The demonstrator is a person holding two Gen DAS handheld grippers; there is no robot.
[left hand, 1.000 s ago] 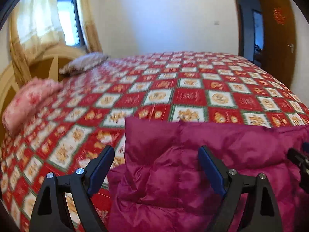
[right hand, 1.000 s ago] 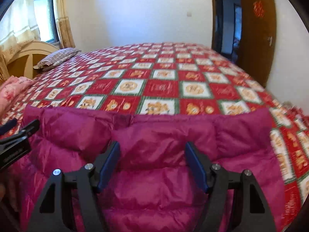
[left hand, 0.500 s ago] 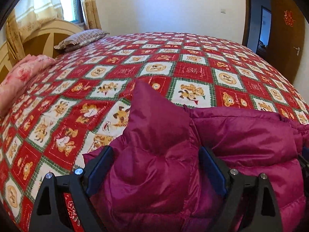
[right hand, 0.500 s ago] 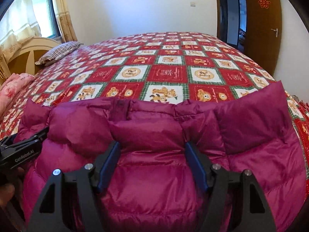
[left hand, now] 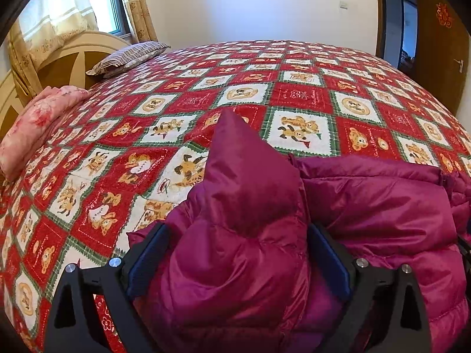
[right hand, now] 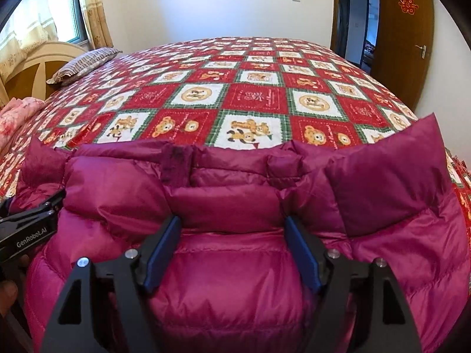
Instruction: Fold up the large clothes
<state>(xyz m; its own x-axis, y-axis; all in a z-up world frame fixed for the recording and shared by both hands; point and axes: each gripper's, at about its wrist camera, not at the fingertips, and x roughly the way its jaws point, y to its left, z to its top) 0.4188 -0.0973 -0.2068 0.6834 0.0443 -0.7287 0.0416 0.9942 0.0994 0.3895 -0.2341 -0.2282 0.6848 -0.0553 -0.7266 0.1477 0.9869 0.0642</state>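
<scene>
Setting: home bedroom. A wide bed point(left hand: 309, 94) is filling the view, wearing a red patchwork quilt point(right hand: 256, 97); pillows point(left hand: 129, 57) are lying by a wooden headboard point(left hand: 67, 58); curtains point(right hand: 94, 8) are hanging at the window; a wooden door point(right hand: 406, 35) is standing open.

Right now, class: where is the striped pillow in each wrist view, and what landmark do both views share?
Left wrist: striped pillow upper left, at the bed's far corner, below the window.
Right wrist: striped pillow at the left edge, beside the headboard.
Shared landmark: the brown door with a red emblem, upper right.
</scene>
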